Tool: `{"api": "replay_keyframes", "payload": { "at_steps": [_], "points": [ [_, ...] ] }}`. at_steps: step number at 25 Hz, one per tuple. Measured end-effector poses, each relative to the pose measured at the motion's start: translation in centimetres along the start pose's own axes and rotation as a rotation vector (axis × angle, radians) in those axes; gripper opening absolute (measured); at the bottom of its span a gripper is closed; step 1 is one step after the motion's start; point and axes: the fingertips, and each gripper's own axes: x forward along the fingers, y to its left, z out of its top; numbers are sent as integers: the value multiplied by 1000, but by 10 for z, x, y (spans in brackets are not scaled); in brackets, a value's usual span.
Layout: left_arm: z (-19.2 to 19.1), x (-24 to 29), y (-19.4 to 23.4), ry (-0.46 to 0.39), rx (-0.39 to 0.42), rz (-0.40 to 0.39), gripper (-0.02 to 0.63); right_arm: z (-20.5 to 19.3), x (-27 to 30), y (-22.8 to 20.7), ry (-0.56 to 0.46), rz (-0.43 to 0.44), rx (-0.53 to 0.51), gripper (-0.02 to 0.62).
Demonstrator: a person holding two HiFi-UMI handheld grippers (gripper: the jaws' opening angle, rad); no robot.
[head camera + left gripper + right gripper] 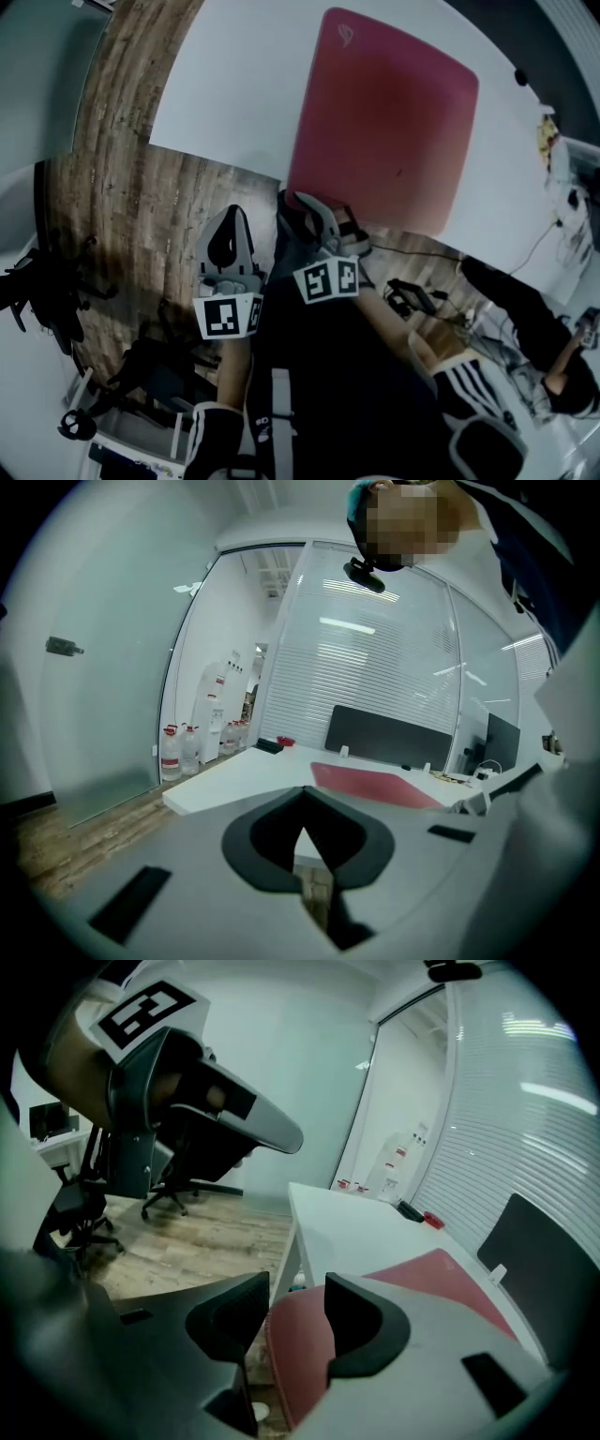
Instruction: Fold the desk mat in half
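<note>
The red desk mat [384, 131] lies flat on the white table [234, 84], its near edge reaching the table's front edge. My right gripper [302, 204] is at the mat's near-left corner. In the right gripper view the jaws [295, 1288] stand open, and the mat's corner [300, 1354] shows between them with neither pad pressing on it. My left gripper [231, 217] hangs over the wooden floor, left of the right gripper and short of the table. In the left gripper view its jaw tips [300, 794] meet, with nothing between them. The mat [375, 785] lies ahead.
A wooden floor [141, 206] borders the table's front edge. Office chairs [159, 1176] stand to the left. Water bottles [178, 747] line the glass wall. A black divider panel [384, 738] stands at the table's far side. Cables [412, 298] and a seated person [553, 375] are at right.
</note>
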Motion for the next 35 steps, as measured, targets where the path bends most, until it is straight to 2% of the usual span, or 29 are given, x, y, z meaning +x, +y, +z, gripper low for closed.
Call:
{"api": "replay_keyframes", "payload": {
  "at_steps": [3,9,15,21,27,35],
  "points": [
    [-8,-5,1,23,-2,2,3,-7,5,8,30,-11,-89,168],
    [-13,-6,6,29,2,1,3,-17,17,10,89,-84,-329,170],
    [-15,-2,1,32,-5,-8,3,-30,15,16,120,-100,-416,175],
    [-14,1,-4,32,-1,-23,3,-25,12,11,103,-108,-363,172],
    [-11,2,-5,30,7,-34,3,-17,-1,9,95,-108,-187,75],
    [-3,7,-12,12,18,-71,3,-4,-12,-6,76,-107,-55,18]
  ]
}}
